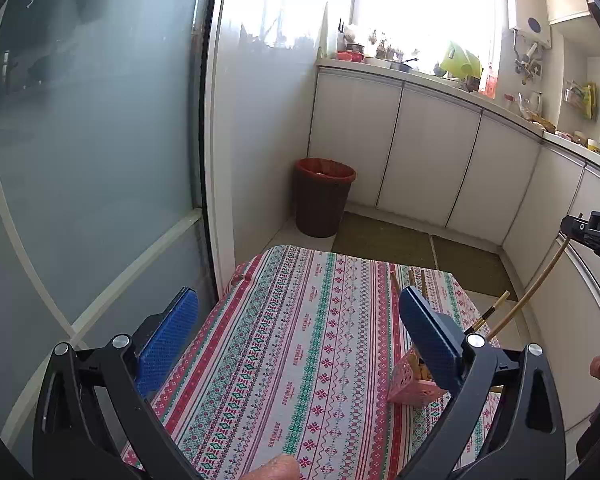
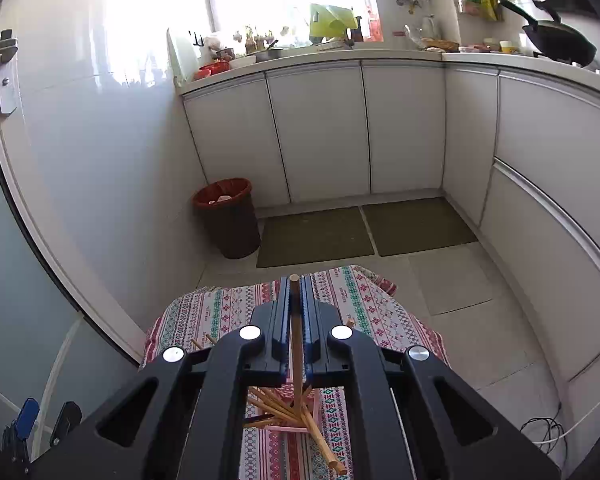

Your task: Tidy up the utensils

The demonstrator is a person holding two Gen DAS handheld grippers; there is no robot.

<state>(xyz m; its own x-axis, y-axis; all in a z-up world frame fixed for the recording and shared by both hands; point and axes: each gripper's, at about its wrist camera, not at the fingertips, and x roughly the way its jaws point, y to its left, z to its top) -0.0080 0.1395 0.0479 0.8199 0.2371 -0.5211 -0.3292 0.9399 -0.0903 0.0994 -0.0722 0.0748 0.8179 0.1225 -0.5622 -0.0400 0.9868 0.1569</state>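
The right hand-held gripper (image 2: 295, 308) is pressed together on a single wooden chopstick (image 2: 295, 344), which runs up between its blue pads and pokes out just past the tips. Directly below it stands a pink holder (image 1: 414, 386) on the counter (image 1: 292, 344) covered with a striped patterned cloth; several more chopsticks (image 2: 284, 412) lean fanned out inside the holder. The left hand-held gripper (image 1: 300, 332) hangs over the cloth with its jaws spread wide and nothing between them, the pink holder just beside its right finger. In the left wrist view the right gripper enters from the right edge, the held chopstick slanting down toward the holder. A brown bin (image 1: 323, 200) stands on the floor by the white cabinets.
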